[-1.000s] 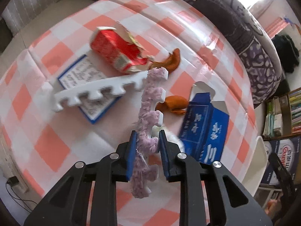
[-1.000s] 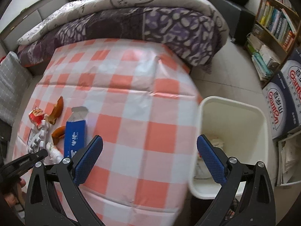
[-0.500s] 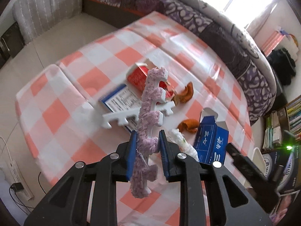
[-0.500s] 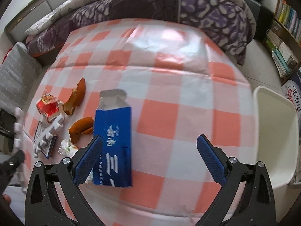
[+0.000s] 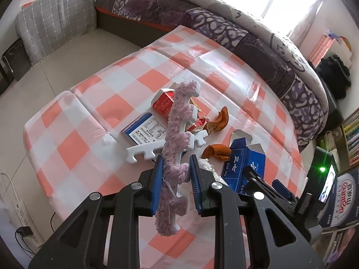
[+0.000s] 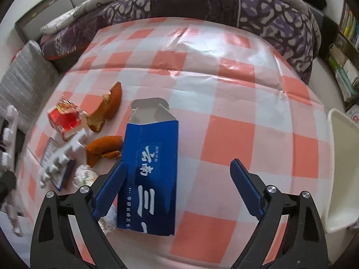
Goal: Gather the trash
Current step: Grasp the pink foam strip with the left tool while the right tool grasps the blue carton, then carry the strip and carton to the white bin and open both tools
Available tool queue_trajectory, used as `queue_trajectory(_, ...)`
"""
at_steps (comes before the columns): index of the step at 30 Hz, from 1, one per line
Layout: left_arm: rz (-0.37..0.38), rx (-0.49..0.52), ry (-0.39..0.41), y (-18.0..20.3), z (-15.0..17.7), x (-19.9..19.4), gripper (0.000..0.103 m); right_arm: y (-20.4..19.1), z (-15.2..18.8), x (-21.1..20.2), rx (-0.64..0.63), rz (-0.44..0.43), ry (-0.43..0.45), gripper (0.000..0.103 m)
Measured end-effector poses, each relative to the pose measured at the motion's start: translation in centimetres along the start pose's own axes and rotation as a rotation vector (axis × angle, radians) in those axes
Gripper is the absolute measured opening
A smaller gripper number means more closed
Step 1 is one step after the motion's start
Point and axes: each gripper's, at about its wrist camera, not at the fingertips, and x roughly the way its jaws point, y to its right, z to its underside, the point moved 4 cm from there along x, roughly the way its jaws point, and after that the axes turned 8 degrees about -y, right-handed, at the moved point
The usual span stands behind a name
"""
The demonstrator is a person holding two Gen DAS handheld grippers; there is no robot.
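My left gripper [image 5: 176,186] is shut on a fuzzy purple foam strip [image 5: 178,134] and holds it well above the checked table [image 5: 74,143]. On the table lie a white foam strip [image 5: 157,149], a red carton [image 5: 162,104], a flat blue-and-white box [image 5: 143,129], two orange peels [image 5: 221,118] and a blue carton [image 5: 243,163]. My right gripper [image 6: 178,190] is open, just above the blue carton [image 6: 152,161], whose near end lies between the fingers. A white bin [image 6: 344,179] stands at the table's right edge.
A crumpled white wrapper [image 6: 84,174] lies left of the blue carton. A bed with a purple quilt [image 6: 202,2] runs along the far side of the table. A bookshelf [image 6: 346,44] stands at the right. A grey cushion [image 5: 56,27] lies on the floor at the left.
My left gripper has risen and pulled back from the table with the purple strip. My right gripper has swung left from the bin and moved in over the blue carton.
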Motion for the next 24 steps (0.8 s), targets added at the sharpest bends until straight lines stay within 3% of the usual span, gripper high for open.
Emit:
queue_trajectory(8,-0.005,-0.005,-0.014,-0.4,0.1,0.3,0.024,-1.6,0.2,1.1,-0.039,-0.024,-0.015,0.093)
queue_trajectory(9,-0.007,-0.005,-0.016,-0.5,0.1,0.3,0.024,-1.9,0.3,1.3,-0.056,-0.014,-0.015,0.087)
queue_trajectory(10,-0.011,-0.006,-0.020,-0.5,0.2,0.5,0.024,-2.4,0.4,1.7,-0.083,-0.006,-0.025,0.061)
queue_trajectory(12,-0.016,-0.007,-0.025,-0.7,0.2,0.8,0.024,-3.1,0.6,2.1,-0.112,-0.048,-0.054,0.051)
queue_trajectory(24,-0.032,0.025,0.045,0.6,-0.1,-0.5,0.024,-2.5,-0.4,-4.4,-0.130,-0.088,0.100,0.049)
